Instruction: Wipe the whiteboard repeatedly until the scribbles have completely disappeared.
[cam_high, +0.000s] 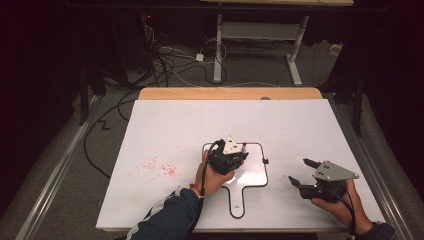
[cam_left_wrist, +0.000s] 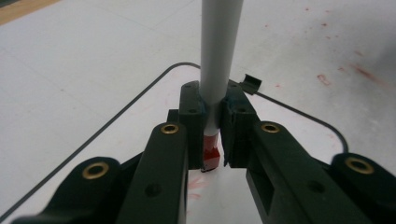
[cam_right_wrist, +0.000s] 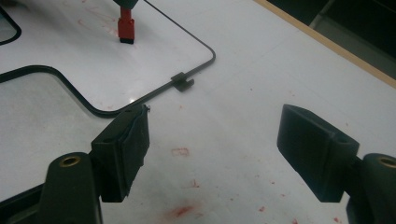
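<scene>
White table (cam_high: 165, 125), red-smudged. Left gripper (cam_left_wrist: 212, 140) clamps marker (cam_left_wrist: 219, 60), tip on whiteboard (cam_high: 252, 172); faint strokes begun. Right gripper (cam_right_wrist: 212, 154) agape, empty.

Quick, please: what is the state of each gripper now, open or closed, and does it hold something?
Left gripper: closed on the white marker, red tip down on the small whiteboard.
Right gripper: jaws open, holding nothing.

One white paddle-shaped board with a thin black rim (cam_high: 248, 192) lies on the single white surface (cam_high: 170, 125), with one small black clip (cam_high: 265, 161) on its edge. One white-barrelled marker with a red tip (cam_left_wrist: 217, 70) and two black two-jaw grippers, the left gripper (cam_high: 239, 151) and the right gripper (cam_high: 301, 170), complete the count.
</scene>
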